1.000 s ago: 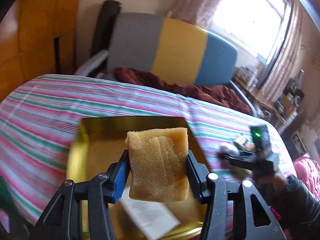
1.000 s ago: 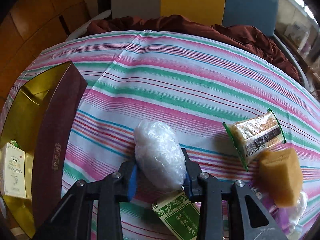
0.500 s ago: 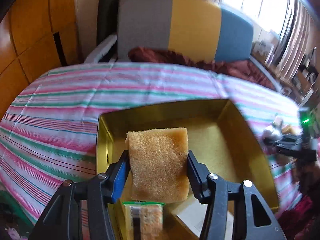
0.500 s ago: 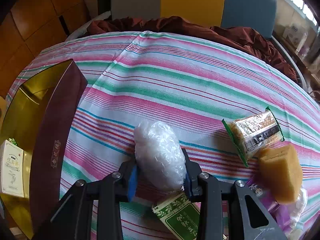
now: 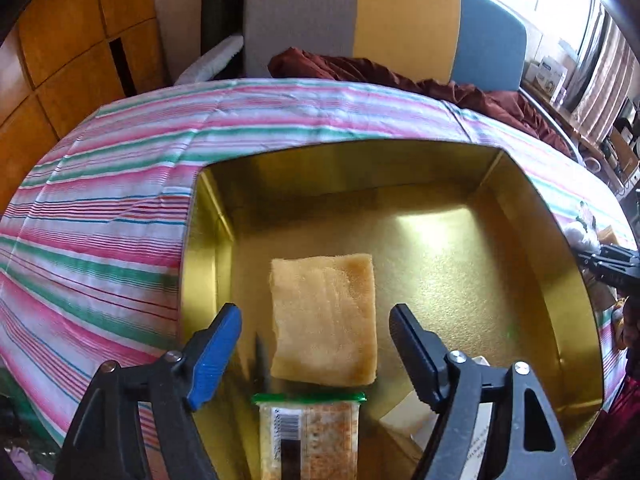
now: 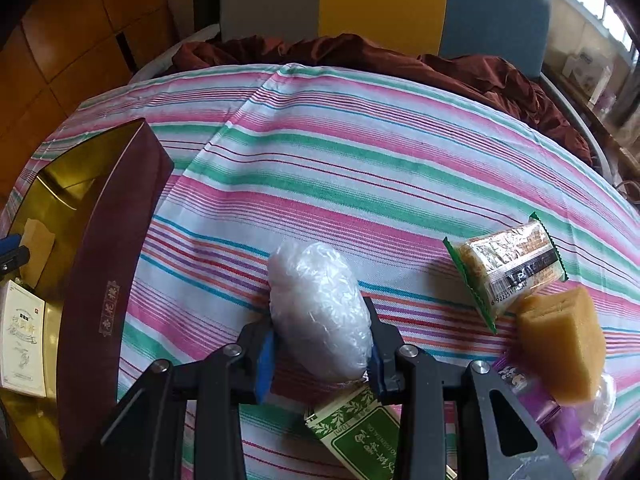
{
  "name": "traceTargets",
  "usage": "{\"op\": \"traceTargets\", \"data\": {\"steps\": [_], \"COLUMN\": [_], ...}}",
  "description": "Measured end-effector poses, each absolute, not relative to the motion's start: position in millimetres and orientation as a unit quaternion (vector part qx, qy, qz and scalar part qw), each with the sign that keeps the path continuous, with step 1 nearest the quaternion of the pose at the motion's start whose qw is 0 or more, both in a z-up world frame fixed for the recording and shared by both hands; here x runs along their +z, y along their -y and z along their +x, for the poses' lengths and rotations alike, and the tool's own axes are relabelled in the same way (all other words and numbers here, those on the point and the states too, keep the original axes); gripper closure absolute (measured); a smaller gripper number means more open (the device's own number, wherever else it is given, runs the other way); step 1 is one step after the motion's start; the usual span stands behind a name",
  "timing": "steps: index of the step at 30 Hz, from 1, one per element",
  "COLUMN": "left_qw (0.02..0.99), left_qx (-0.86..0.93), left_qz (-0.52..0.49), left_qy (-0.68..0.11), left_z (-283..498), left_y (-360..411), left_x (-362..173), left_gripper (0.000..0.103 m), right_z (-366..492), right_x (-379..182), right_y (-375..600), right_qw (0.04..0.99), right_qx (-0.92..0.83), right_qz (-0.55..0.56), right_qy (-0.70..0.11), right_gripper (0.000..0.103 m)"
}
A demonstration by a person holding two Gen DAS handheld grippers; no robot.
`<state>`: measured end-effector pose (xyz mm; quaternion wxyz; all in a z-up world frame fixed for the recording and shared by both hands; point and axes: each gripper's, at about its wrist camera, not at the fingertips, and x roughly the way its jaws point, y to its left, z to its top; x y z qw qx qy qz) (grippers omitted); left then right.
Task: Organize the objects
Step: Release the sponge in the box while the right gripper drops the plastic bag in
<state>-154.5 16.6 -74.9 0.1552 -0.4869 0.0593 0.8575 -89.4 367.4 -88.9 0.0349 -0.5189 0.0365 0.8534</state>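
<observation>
Yellow sponge (image 5: 324, 316) lying inside gold box (image 5: 540, 248), free between left tongs (image 5: 316, 330), jaws just spreading wide, touching nothing. Snack packet (image 5: 308, 436) lying just beside sponge. Right tongs (image 6: 320, 352) clenching white plastic bundle (image 6: 318, 308) over striped tablecloth (image 6: 360, 168).

Window daylight upper right; fisheye-warped edges, sharp

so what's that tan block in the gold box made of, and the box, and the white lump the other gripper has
Tan square block: probably sponge or foam, with a matte, finely pored face. Gold-lined box: looks like metal or foil-covered card, its walls glossy and reflective, maroon outside. White crinkly lump: seemingly thin translucent plastic film, wrinkled and shiny; contents unclear.
</observation>
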Motion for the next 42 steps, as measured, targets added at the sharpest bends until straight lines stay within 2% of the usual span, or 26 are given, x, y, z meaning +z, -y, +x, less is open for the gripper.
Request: {"op": "traceTargets", "data": {"steps": [11, 15, 23, 29, 34, 42], "left_qw": [0.118, 0.118, 0.122, 0.114, 0.086, 0.044], "left_qx": [0.896, 0.899, 0.887, 0.893, 0.906, 0.912], "left_qz": [-0.427, -0.421, -0.441, -0.432, -0.412, -0.406], "left_qy": [0.022, 0.034, 0.063, 0.055, 0.049, 0.040], "left_z": [-89.1, -63.5, -42.6, -28.8, -15.6, -9.7], "left_y": [24.0, 27.4, 31.9, 34.2, 38.5, 45.9], "left_x": [-23.5, -21.3, -35.1, -30.4, -20.2, -20.0], "left_gripper": [0.026, 0.026, 0.027, 0.027, 0.027, 0.028], "right_z": [-90.5, -82.6, -73.1, -69.0, -76.3, -115.6], "right_x": [-85.5, -63.4, -17.2, 1.2, -4.0, -47.7], "right_y": [-368.7, -360.6, -305.3, -245.4, -198.3, -155.2], "right_qw": [0.057, 0.056, -0.004, -0.061, -0.093, -0.083], "right_qx": [0.851, 0.865, 0.892, 0.897, 0.891, 0.864], "right_qz": [-0.519, -0.490, -0.445, -0.433, -0.442, -0.494], "right_qy": [-0.061, -0.087, -0.082, -0.070, -0.051, -0.043], "right_gripper": [0.066, 0.066, 0.066, 0.066, 0.066, 0.065]}}
